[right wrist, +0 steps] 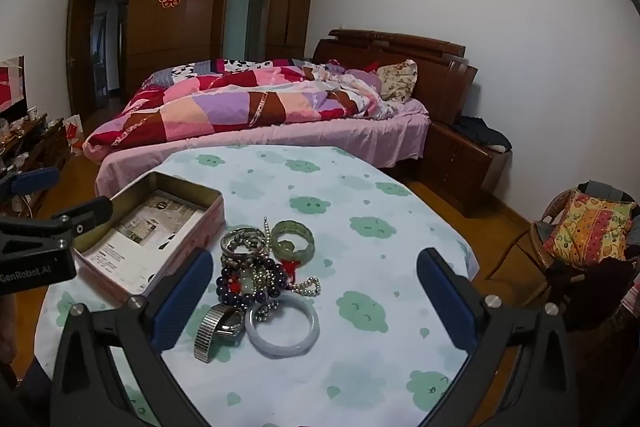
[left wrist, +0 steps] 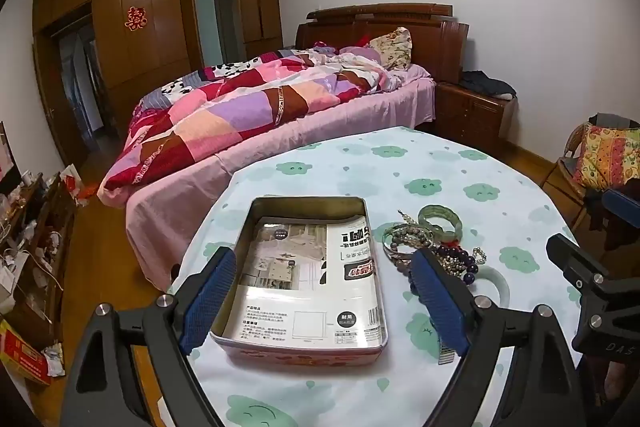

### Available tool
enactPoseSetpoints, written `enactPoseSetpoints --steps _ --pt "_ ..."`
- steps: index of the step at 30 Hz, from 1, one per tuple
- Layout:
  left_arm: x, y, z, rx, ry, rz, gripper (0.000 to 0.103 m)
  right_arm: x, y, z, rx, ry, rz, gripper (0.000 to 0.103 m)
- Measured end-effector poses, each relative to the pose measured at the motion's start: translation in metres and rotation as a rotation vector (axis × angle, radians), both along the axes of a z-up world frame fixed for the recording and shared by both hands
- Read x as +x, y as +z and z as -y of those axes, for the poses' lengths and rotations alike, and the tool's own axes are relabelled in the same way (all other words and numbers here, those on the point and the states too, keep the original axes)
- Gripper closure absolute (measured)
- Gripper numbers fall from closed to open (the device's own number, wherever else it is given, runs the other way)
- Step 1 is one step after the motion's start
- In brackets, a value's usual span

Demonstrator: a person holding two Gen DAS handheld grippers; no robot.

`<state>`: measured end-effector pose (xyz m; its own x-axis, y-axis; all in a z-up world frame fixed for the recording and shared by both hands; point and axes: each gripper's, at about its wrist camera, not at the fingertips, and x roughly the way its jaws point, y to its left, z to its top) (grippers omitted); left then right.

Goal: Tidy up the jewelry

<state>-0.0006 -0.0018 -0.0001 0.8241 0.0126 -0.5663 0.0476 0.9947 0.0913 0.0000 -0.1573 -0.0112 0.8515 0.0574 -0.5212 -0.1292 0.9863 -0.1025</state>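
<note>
A pile of jewelry lies on the round table: a green jade bangle (right wrist: 292,239), a white bangle (right wrist: 282,323), dark bead bracelets (right wrist: 248,283), a metal watch (right wrist: 218,325). The pile also shows in the left wrist view (left wrist: 424,239). An open metal tin (left wrist: 308,275) lined with printed paper sits left of the pile; it also shows in the right wrist view (right wrist: 156,231). My left gripper (left wrist: 324,291) is open, hovering over the tin. My right gripper (right wrist: 316,299) is open above the pile, holding nothing.
The table (right wrist: 360,195) has a white cloth with green clouds. A bed (right wrist: 256,123) with a patchwork quilt stands behind it. A chair with a bright cushion (right wrist: 588,231) is at the right. A cluttered low shelf (left wrist: 32,227) is at the left.
</note>
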Motion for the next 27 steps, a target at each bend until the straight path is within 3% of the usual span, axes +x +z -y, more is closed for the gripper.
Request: enactPoseSetpoints --steps 4,27 --pt "0.0007 -0.0002 -0.0014 -0.028 -0.007 -0.010 0.014 0.0000 -0.0004 -0.0019 0.005 0.001 0.003 0.000" --pt "0.0019 -0.0053 -0.0059 -0.018 0.003 -0.011 0.014 0.0006 -0.0053 -0.0015 -0.004 0.003 -0.011 0.000"
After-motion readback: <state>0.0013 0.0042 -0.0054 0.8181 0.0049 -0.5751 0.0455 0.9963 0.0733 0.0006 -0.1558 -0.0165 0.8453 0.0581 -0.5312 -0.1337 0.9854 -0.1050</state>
